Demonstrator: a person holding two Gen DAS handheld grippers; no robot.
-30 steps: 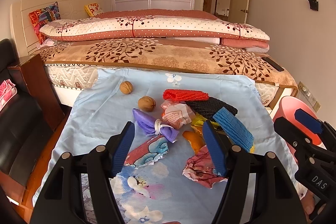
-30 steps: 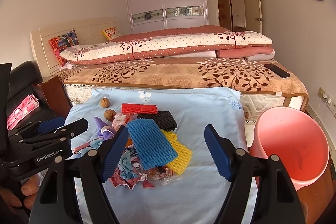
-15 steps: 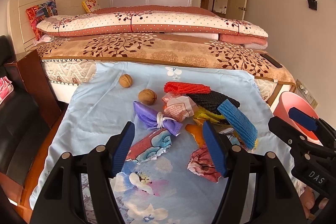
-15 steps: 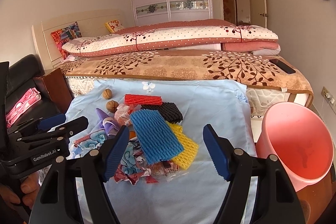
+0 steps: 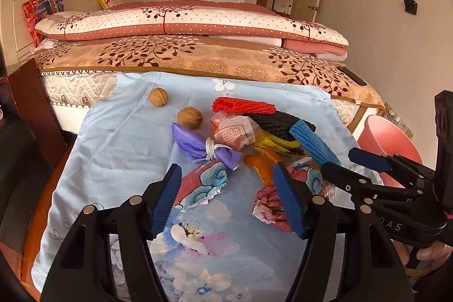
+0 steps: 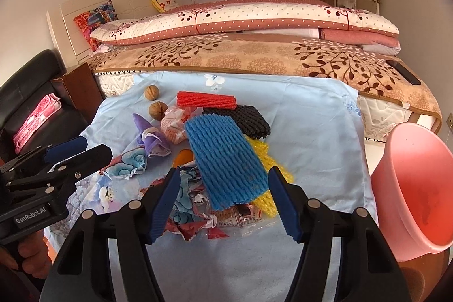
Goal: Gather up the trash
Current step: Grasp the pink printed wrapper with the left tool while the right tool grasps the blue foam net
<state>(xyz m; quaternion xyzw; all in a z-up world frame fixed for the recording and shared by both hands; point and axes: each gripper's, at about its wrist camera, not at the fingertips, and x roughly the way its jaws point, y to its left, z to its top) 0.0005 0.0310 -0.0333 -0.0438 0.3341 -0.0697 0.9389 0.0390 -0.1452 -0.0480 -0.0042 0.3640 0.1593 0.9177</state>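
Blue foam net [image 6: 226, 157] now between wide-open, empty right gripper [image 6: 223, 200]; left gripper [image 5: 226, 200] open, empty; pickup imminent.

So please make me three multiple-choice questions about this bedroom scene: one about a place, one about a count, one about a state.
1. Where is the pink bin?
A. on the bed
B. right of the blue cloth
C. on the black sofa

2. How many walnuts lie on the cloth?
A. one
B. two
C. four

3. How is the right gripper?
A. open, holding nothing
B. shut on the blue foam net
C. shut on a walnut

Answers:
1. B: the bin stands past the right edge of the blue cloth.
2. B: one walnut and a second walnut show near the cloth's far left.
3. A: its fingers stand wide apart on either side of the blue foam net, touching nothing.
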